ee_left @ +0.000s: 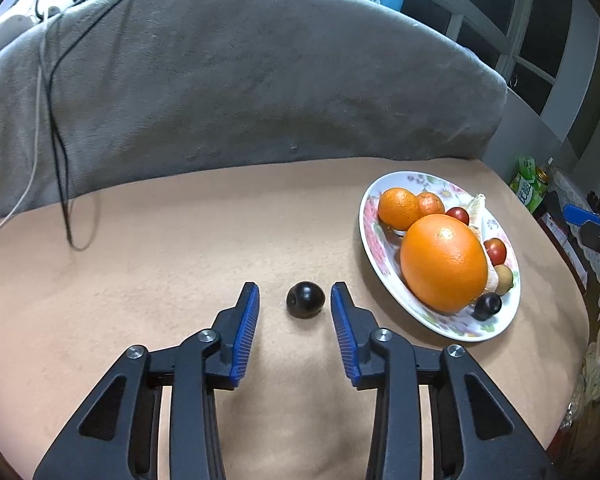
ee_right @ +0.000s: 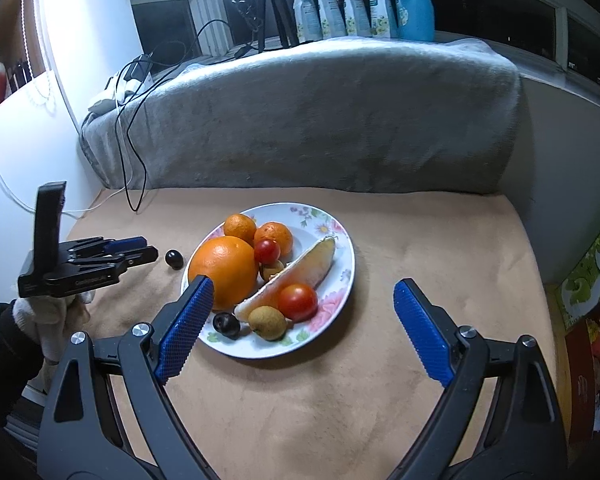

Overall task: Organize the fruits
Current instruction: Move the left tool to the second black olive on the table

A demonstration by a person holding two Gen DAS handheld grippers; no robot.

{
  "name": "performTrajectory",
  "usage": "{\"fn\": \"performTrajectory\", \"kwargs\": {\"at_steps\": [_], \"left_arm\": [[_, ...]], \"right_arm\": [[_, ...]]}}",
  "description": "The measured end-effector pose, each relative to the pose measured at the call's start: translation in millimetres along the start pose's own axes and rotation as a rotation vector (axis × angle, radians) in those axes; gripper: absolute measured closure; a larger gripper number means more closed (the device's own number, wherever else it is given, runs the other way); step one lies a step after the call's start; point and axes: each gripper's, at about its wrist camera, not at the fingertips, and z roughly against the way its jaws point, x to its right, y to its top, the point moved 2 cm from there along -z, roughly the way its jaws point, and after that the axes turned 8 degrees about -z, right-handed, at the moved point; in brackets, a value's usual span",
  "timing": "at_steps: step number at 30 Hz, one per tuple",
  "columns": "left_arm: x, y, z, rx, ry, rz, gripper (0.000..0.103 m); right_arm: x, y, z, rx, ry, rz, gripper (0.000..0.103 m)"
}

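Note:
A dark round fruit [ee_left: 305, 299] lies on the tan tabletop, left of a flowered plate [ee_left: 366, 216]. My left gripper [ee_left: 295, 288] straddles this fruit with a gap on each side, its blue pads not touching it. The right wrist view shows the same fruit [ee_right: 174, 259] just ahead of the left gripper [ee_right: 152, 249]. The plate [ee_right: 236, 346] holds a big orange [ee_right: 224, 270], two small oranges, cherry tomatoes, a pomelo wedge [ee_right: 300, 272], a longan and another dark fruit [ee_right: 226, 325]. My right gripper [ee_right: 304, 282] stands wide open over the plate's near side, holding nothing.
A grey blanket-covered backrest [ee_left: 260, 80] runs along the far edge of the table, with cables [ee_left: 56, 128] hanging over it. Green cartons [ee_right: 592, 272] stand off the table's right side. A gloved hand [ee_right: 48, 320] holds the left gripper.

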Motion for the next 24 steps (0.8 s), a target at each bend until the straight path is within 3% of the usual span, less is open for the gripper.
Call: {"fn": "performTrajectory", "kwargs": {"at_steps": [16, 24], "left_arm": [[5.3, -0.7, -28.0, -0.058, -0.007, -0.016, 0.080], [11.0, 0.0, -29.7, -0.059, 0.012, -0.042, 0.081]], "right_arm": [[8.4, -4.7, 6.2, -0.005, -0.004, -0.031, 0.010], [9.6, -6.1, 5.6, -0.013, -0.007, -0.043, 0.010]]}}
